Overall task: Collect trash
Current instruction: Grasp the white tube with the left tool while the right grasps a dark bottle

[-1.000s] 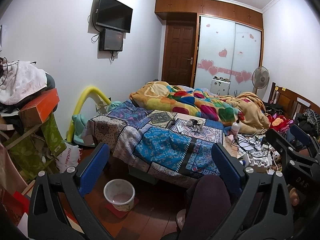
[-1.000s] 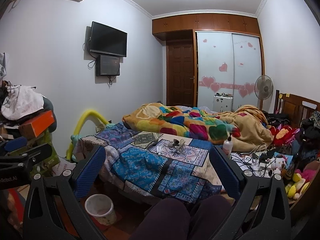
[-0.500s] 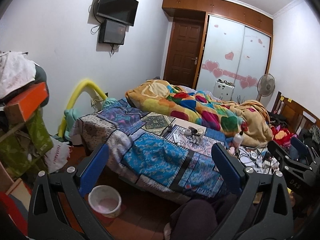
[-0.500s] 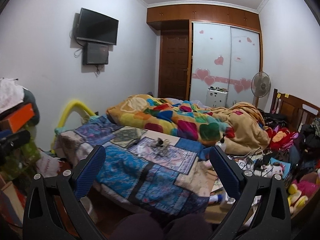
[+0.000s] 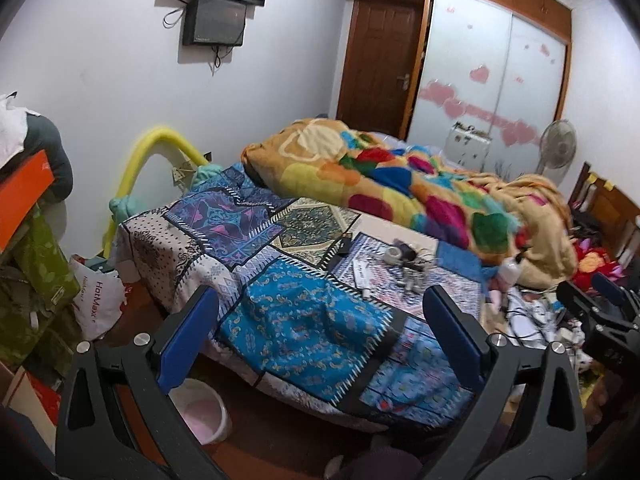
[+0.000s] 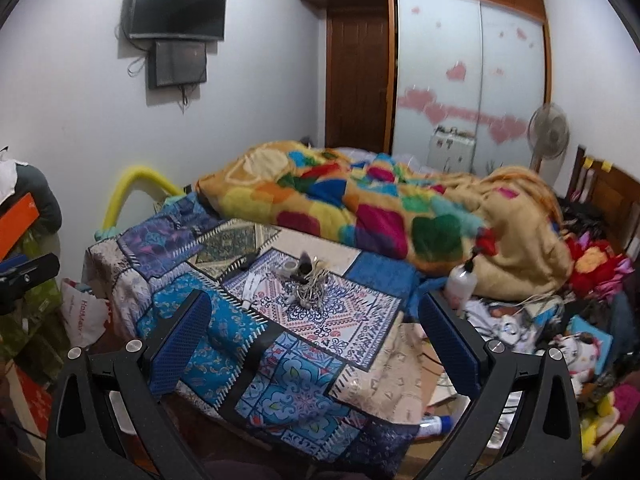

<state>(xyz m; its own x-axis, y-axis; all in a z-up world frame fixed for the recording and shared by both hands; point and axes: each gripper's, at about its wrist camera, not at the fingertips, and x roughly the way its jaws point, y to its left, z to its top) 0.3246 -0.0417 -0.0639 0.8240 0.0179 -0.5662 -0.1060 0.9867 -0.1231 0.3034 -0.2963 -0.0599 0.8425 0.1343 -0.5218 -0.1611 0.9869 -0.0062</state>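
Blue fingers on my left gripper (image 5: pixel 320 340) and right gripper (image 6: pixel 312 340) are wide apart, empty; I'd go slowly to the little junk pile (image 6: pixel 306 280) mid-bed (image 6: pixel 180 304), pinching one piece.

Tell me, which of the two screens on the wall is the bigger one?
The upper screen, the wide black television. The lower screen hangs directly beneath it, is clearly narrower, and has cables dangling from its bottom edge.
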